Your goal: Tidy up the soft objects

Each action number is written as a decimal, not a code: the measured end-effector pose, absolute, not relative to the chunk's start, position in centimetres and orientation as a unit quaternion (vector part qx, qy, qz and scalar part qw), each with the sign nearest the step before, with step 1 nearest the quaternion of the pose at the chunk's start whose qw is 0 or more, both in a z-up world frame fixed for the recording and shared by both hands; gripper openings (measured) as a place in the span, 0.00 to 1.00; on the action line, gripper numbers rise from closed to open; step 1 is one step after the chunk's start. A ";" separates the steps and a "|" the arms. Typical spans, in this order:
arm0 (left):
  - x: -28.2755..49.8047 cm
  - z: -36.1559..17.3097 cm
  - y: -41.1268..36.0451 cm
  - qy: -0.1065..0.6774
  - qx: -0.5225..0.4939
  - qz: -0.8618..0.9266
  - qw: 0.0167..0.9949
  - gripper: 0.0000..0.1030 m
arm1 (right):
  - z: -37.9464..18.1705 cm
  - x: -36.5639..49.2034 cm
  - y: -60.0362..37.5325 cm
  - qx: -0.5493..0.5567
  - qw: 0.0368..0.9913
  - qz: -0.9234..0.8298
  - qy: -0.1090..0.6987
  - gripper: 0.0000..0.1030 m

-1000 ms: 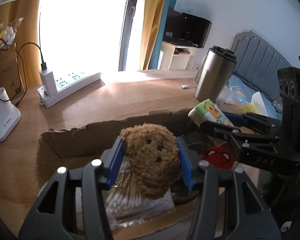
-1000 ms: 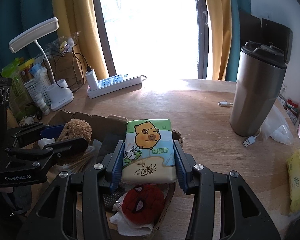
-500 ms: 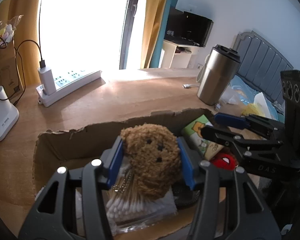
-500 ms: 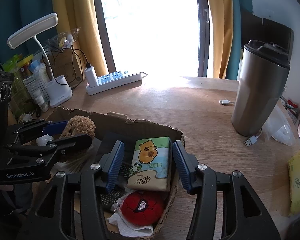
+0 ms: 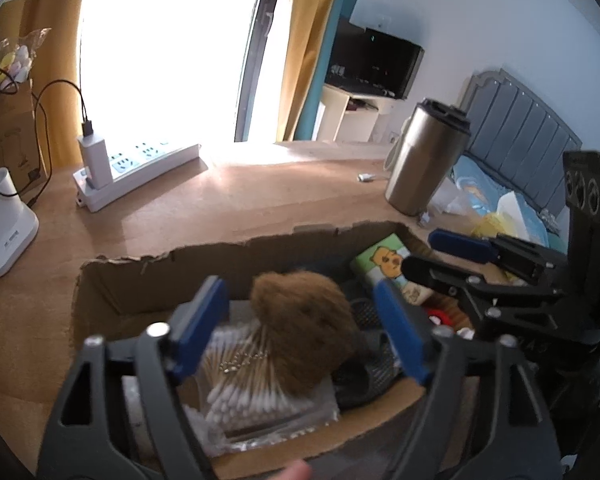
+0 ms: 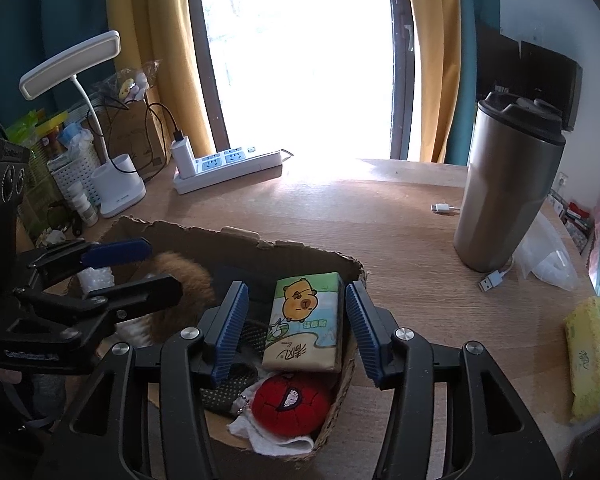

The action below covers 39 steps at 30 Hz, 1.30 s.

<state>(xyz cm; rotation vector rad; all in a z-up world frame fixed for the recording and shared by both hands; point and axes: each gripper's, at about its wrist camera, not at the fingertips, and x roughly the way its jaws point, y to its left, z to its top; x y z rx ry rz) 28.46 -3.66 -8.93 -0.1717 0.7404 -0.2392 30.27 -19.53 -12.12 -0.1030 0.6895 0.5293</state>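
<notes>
Inside the cardboard box (image 6: pixel 260 246), only the right view shows the red plush (image 6: pixel 290 404); both claws (image 5: pixel 300 332) (image 6: pixel 294 326) gape apart.

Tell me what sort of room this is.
Probably a bedroom: a grey padded headboard stands beside the wooden desk, with a wall-mounted black television and yellow curtains.

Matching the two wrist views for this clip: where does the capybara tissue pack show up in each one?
Left wrist: tissue pack lies right of centre, at the cardboard box's right end, partly behind the right gripper.
Right wrist: tissue pack lies at lower centre, between the open fingers.
Shared landmark: steel tumbler.
</notes>
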 end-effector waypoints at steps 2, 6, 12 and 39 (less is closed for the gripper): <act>28.0 -8.5 -3.4 0.351 -0.088 -0.115 0.925 0.86 | -11.9 30.0 -19.5 -0.050 0.907 0.253 0.332 0.54; 27.2 -7.6 -3.0 0.339 -0.087 -0.108 0.931 0.86 | -11.4 29.3 -19.6 -0.052 0.910 0.249 0.326 0.56; 25.5 -6.5 -2.4 0.320 -0.086 -0.096 0.939 0.87 | -10.6 27.8 -19.6 -0.055 0.915 0.245 0.316 0.57; 16.6 -2.7 -0.1 0.260 -0.081 -0.062 0.960 0.99 | -6.6 19.2 -19.6 -0.065 0.938 0.215 0.266 0.64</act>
